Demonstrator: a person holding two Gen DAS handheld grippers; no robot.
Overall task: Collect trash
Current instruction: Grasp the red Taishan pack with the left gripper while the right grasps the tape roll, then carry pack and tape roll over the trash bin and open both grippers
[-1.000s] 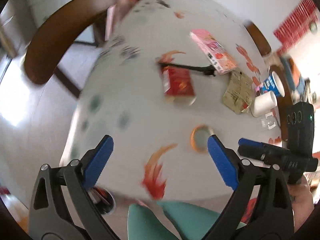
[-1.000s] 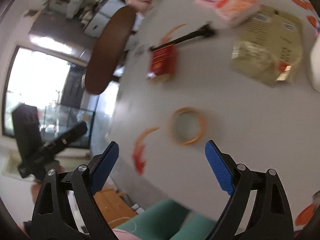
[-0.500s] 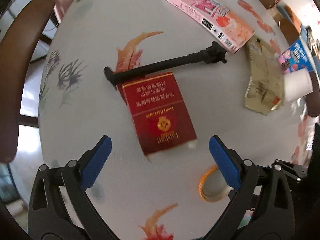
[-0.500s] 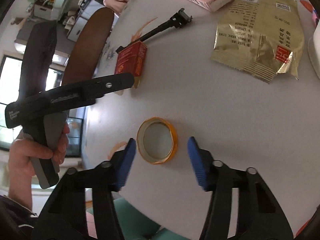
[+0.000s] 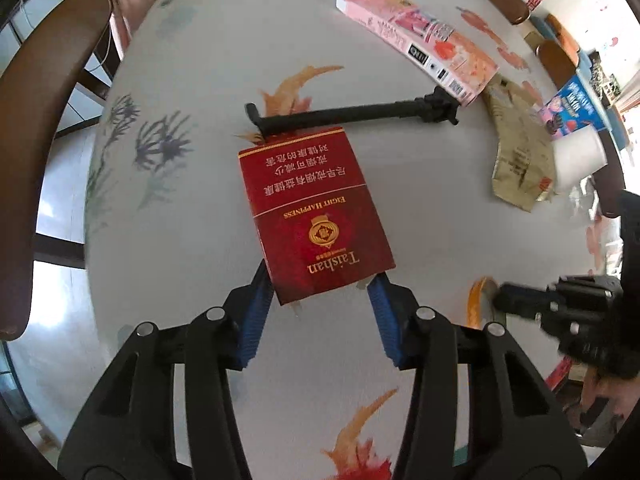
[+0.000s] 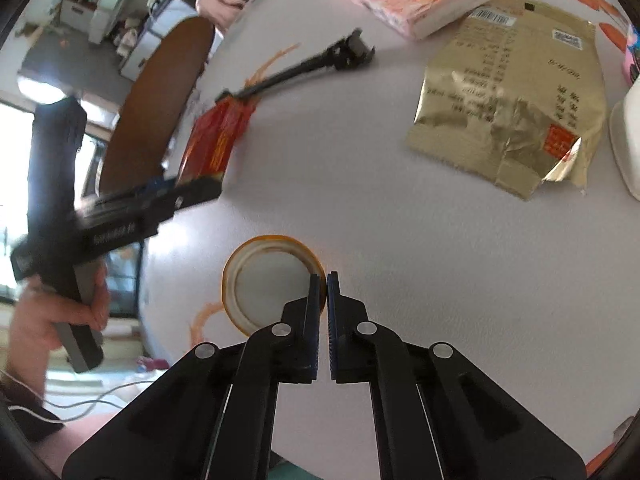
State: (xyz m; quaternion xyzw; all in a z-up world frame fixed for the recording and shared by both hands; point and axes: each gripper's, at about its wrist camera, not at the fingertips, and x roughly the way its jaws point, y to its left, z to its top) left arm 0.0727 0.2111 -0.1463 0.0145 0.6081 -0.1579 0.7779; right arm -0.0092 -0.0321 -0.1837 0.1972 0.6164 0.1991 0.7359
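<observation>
On the round white table (image 5: 192,208) with printed fish, the red cigarette pack (image 5: 314,216) lies flat, long axis running near to far. The left gripper (image 5: 320,294) has just been closing and pinches its near end. A black rod (image 5: 352,114) touches the far end. The right gripper (image 6: 323,280), just closed, clamps the tape ring's (image 6: 264,280) right wall.

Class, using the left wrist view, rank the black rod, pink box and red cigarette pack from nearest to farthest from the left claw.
1. Red cigarette pack: between the left claw pads.
2. Black rod: just beyond the pack's far edge.
3. Pink box: farthest, upper right.
</observation>
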